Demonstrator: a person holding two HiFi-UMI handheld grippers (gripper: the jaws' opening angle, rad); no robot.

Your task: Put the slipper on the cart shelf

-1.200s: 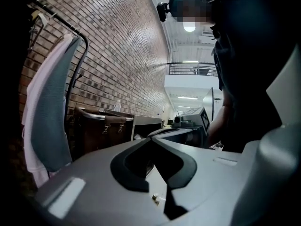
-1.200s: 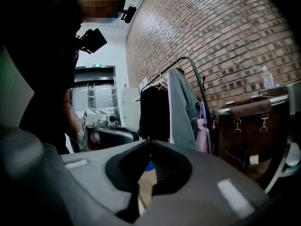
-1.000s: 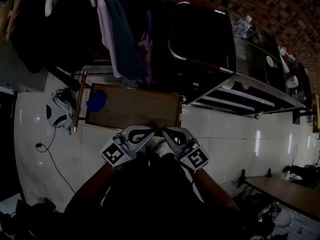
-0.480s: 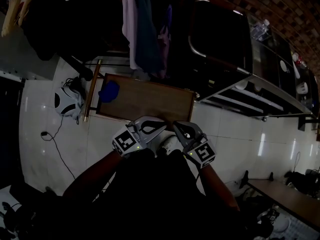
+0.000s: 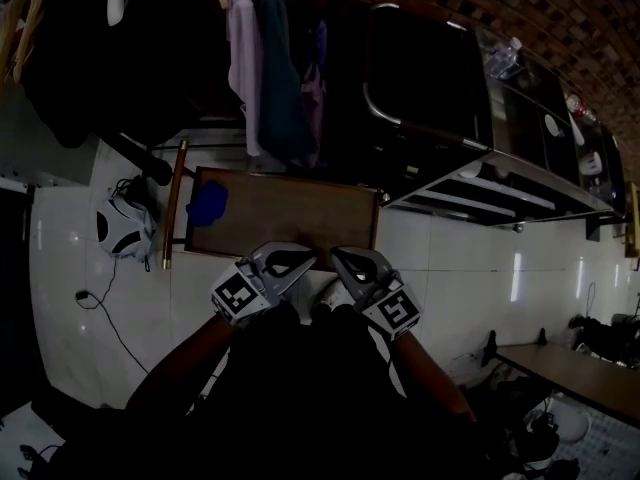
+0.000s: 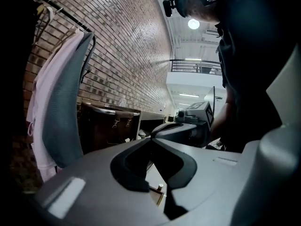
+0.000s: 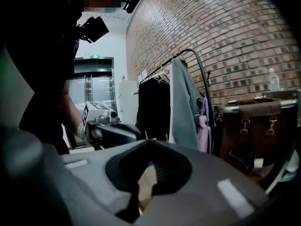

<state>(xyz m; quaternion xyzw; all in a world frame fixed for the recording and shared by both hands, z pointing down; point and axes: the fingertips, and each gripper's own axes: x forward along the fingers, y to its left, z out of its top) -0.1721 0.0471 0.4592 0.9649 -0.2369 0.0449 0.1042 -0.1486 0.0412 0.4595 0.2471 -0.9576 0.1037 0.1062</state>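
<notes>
Both tools empty: left gripper (image 5: pixel 308 259) and right gripper (image 5: pixel 340 257) had their jaws pressed together on nothing, tips at the near edge of the cart shelf (image 5: pixel 290 216). A blue lump, the slipper (image 5: pixel 207 204) I guessed, lay at the shelf's left end, by the far corner. Placement looked done to me. Next I'd back both off, once sure it sat fully on.

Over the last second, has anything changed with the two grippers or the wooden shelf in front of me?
Hardly anything. The head view swayed slightly, so the whole scene shifts in the picture. The left gripper and right gripper stay shut and empty, side by side at the near edge of the wooden cart shelf. Nothing was taken hold of or let go. The blue item remains at the shelf's left end.
</notes>
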